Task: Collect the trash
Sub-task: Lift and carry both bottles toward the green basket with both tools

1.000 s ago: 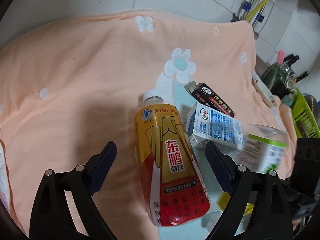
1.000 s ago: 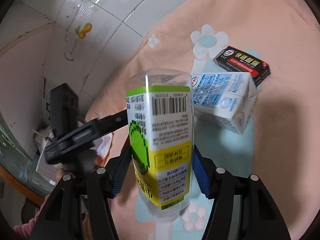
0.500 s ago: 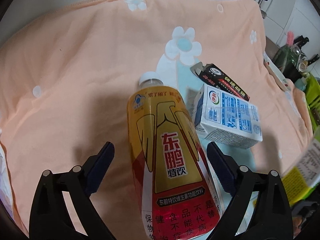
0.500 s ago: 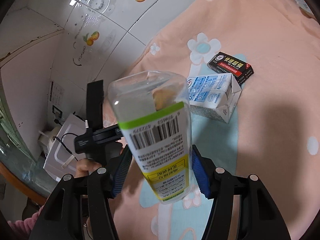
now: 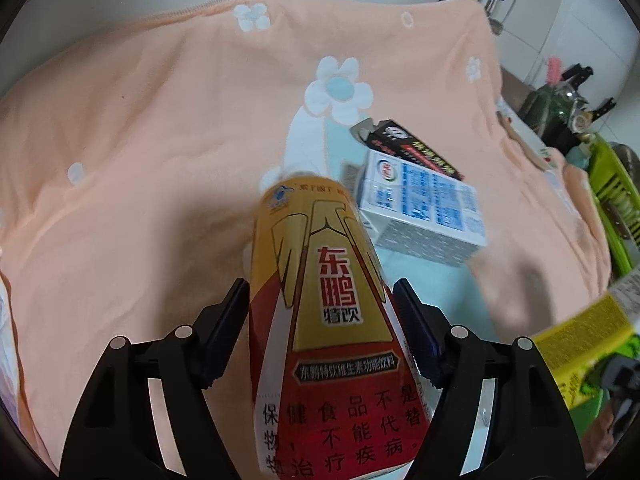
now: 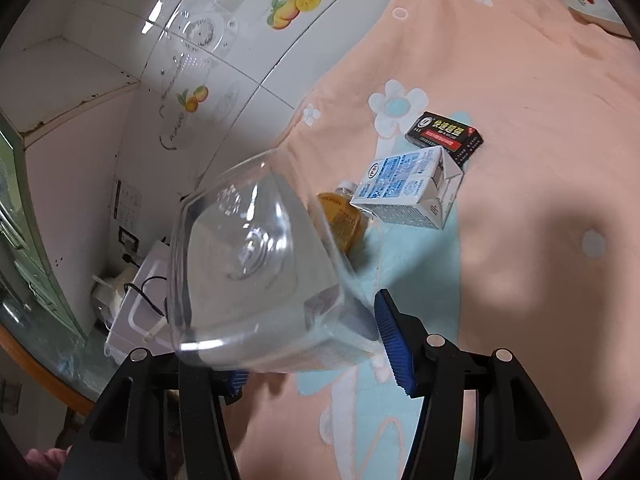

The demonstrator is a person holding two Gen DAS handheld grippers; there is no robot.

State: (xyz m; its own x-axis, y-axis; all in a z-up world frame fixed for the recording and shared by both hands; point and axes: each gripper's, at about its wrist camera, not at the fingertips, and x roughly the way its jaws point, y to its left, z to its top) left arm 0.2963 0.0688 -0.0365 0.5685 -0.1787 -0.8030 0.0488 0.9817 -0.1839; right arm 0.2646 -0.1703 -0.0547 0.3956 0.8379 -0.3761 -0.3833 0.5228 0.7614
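- Left gripper (image 5: 320, 320): its jaws have just been closing around the gold-and-red drink bottle (image 5: 320, 312), and the blue pads are now lying against both of its flanks, so it is gripping the bottle.
- The bottle is running from 6 o'clock up to centre in the left wrist view; its cap end is blurring out and its base is being cut off by the lower edge.
- Right gripper (image 6: 316, 344): its jaws have just been closing, and the clear plastic bottle (image 6: 256, 272) is sitting between them, base toward the lens. The right pad (image 6: 394, 344) is pressing on it; the left pad is mostly hiding behind the bottle.
- That bottle's yellow-green label (image 5: 580, 344) is showing only as a blurred strip at 4 o'clock in the left view.
- Blue-and-white milk carton (image 5: 424, 208) is lying on its side on the peach flowered cloth (image 5: 140, 180), at 2 o'clock from the gold bottle, just beside it.
- Black-and-red small box (image 5: 408, 148) is lying behind the carton at 1 o'clock; I cannot tell whether the two are touching.
- Through the clear bottle, the gold bottle is appearing distorted, only partly readable.
- Green rack (image 5: 612, 200) at 3 o'clock is being cut off by the lens rim.
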